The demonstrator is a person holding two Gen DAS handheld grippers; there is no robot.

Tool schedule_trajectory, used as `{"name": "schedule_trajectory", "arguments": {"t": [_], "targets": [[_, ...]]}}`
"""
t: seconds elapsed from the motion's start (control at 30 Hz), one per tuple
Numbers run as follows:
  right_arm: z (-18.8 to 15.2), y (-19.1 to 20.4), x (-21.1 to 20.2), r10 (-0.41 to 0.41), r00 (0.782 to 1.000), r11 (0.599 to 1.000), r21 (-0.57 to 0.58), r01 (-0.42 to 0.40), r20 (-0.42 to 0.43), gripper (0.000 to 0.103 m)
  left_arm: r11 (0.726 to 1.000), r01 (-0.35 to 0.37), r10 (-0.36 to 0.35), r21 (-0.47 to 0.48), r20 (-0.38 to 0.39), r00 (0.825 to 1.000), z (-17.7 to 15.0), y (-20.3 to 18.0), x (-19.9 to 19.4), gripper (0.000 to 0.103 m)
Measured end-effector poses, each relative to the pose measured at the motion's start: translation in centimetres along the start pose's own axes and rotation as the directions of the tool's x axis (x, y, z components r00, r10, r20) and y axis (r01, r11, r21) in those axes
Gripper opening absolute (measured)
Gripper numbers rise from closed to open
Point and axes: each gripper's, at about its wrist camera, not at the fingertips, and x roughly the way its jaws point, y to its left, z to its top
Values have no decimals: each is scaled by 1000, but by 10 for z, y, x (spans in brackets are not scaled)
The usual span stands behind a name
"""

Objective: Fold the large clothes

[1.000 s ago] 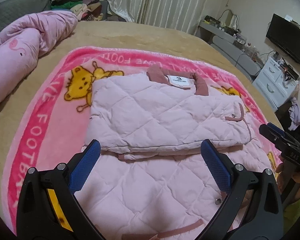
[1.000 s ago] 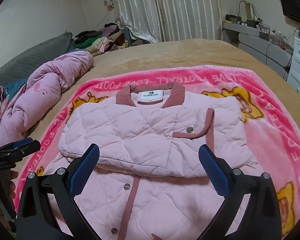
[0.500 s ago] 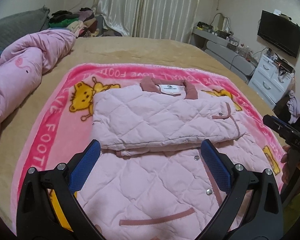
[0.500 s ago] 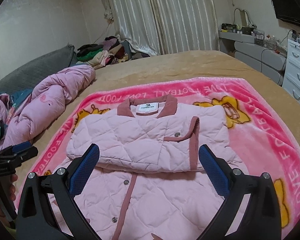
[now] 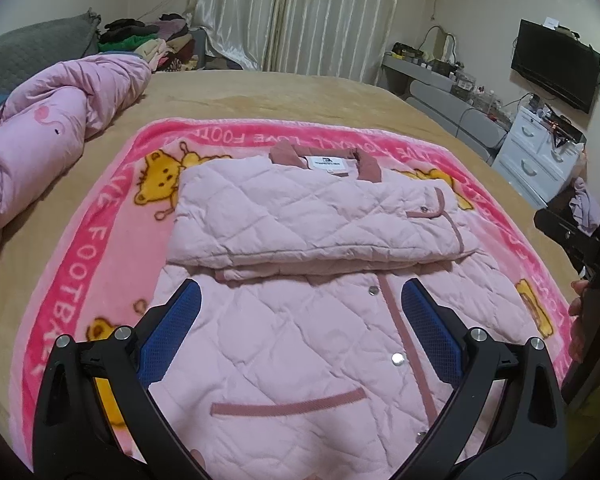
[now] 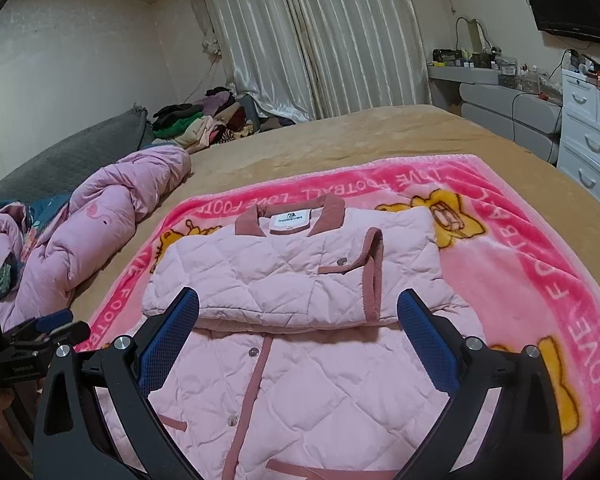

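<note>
Jacket (image 5: 300, 340): sleeves folded across chest, hem nearest, ready for the bottom fold.
Left tongs (image 5: 300, 320): spread wide, empty, above hem.
Right tongs (image 6: 298, 328): likewise agape, empty.

Count: 1 quilted pink jacket (image 5: 300, 332), 1 pink cartoon blanket (image 5: 100, 248) under it, 1 rumpled pink duvet (image 5: 56, 120), 1 heap of clothes (image 6: 204, 120) at the far edge of the bed, 1 wall TV (image 5: 554, 64), 1 white drawer chest (image 6: 590, 140). Grippers: 2, the left gripper (image 5: 300, 330) and the right gripper (image 6: 298, 332), each with 2 blue-padded fingers spread wide over the jacket. Snaps on the jacket in the left wrist view: 4 that I can make out, and yellow bear prints on the blanket are several, partly covered, so no firm count.
</note>
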Motion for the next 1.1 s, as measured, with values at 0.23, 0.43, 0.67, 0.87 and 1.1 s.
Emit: {"name": "schedule_trajectory", "arguments": {"t": [0.23,0.43,0.67,0.87,1.1], "targets": [[-3,-2,-12,4,1000,1000,-2,-4,8,99,1000,-3,3,0,1,1000,-12,-10,-10,94],[-11,-4,-23,5,1000,1000,-15,-5,0,99,1000,-21,21,3,-8,1000,-25,-14,-18,94],[-29,-10,-36,-7,999,1000,-31,6,-34,99,999,-51,51,11,-25,998,-44,-17,-28,94],[-44,-17,-42,-14,998,999,-33,12,-64,99,997,-72,73,23,-47,996,-60,-21,-32,94],[-60,-21,-51,-16,996,999,-39,12,-93,99,995,-94,96,37,-59,994,-76,-26,-41,94]]}}
